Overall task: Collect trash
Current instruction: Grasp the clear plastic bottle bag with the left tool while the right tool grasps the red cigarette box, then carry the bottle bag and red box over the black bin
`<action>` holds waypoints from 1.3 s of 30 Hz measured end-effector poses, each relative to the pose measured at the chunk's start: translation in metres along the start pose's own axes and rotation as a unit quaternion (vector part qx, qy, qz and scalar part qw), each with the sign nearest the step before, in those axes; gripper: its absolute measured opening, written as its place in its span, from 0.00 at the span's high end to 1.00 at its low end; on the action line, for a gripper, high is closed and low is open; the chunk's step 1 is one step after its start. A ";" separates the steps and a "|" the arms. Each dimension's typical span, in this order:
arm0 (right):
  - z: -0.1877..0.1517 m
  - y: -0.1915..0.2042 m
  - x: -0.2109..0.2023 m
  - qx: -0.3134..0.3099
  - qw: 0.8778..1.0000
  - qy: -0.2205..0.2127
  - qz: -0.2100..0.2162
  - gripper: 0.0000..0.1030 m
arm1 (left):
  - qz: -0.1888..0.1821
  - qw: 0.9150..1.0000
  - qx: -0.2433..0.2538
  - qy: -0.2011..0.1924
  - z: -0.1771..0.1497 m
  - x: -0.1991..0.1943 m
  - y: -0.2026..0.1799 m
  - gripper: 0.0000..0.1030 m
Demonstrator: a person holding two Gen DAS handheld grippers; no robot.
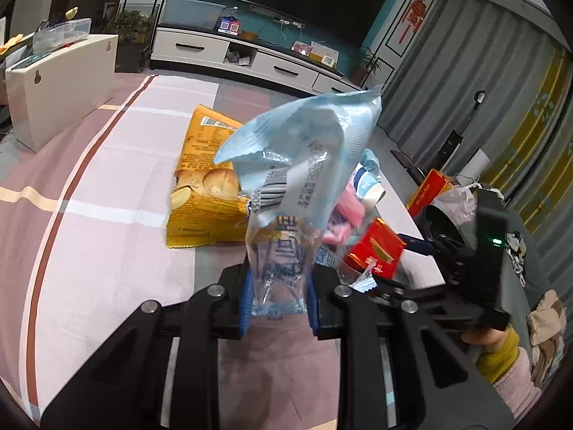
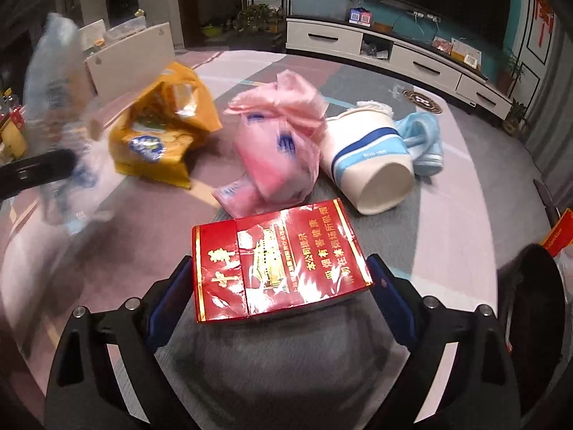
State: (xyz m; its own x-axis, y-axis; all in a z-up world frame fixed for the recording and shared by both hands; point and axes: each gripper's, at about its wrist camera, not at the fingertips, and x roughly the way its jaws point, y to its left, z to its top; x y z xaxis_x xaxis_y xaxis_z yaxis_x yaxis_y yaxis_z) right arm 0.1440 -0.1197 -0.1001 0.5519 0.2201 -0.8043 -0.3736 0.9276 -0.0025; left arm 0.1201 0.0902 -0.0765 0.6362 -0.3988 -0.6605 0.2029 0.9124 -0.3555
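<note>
My left gripper (image 1: 279, 286) is shut on the lower end of a crumpled light-blue and clear plastic wrapper (image 1: 297, 150), which stands up above the table. The right wrist view shows that wrapper (image 2: 57, 107) blurred at far left. A red cigarette pack (image 2: 279, 265) lies flat on the tablecloth between the fingers of my right gripper (image 2: 281, 279). Its jaws stand wide, one blue pad at each side of the pack, and I see no squeeze on it. Beyond it lie a yellow chip bag (image 2: 161, 132), a pink plastic bag (image 2: 275, 143), a tipped paper cup (image 2: 372, 165) and a blue face mask (image 2: 426, 139).
The round table wears a pink and grey cloth (image 2: 286, 376). A dark bin with a white liner (image 1: 451, 208) and a red box (image 1: 429, 186) stand past the table's right edge. A white cabinet (image 1: 61, 82) is at the left, a TV stand (image 2: 394, 50) behind.
</note>
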 end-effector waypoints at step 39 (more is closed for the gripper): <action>-0.096 -0.148 -0.146 0.234 0.960 -0.133 -0.073 0.11 | -0.081 0.982 0.163 0.043 0.009 0.080 -0.215 0.75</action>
State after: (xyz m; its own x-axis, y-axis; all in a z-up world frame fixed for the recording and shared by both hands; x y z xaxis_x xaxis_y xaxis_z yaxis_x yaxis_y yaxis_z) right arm 0.0465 -0.3182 -0.0393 0.7676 0.0885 -0.6348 0.0635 0.9751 0.2127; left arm 0.1340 -0.1373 -0.0475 0.5131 -0.5341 -0.6719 0.5319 0.8122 -0.2395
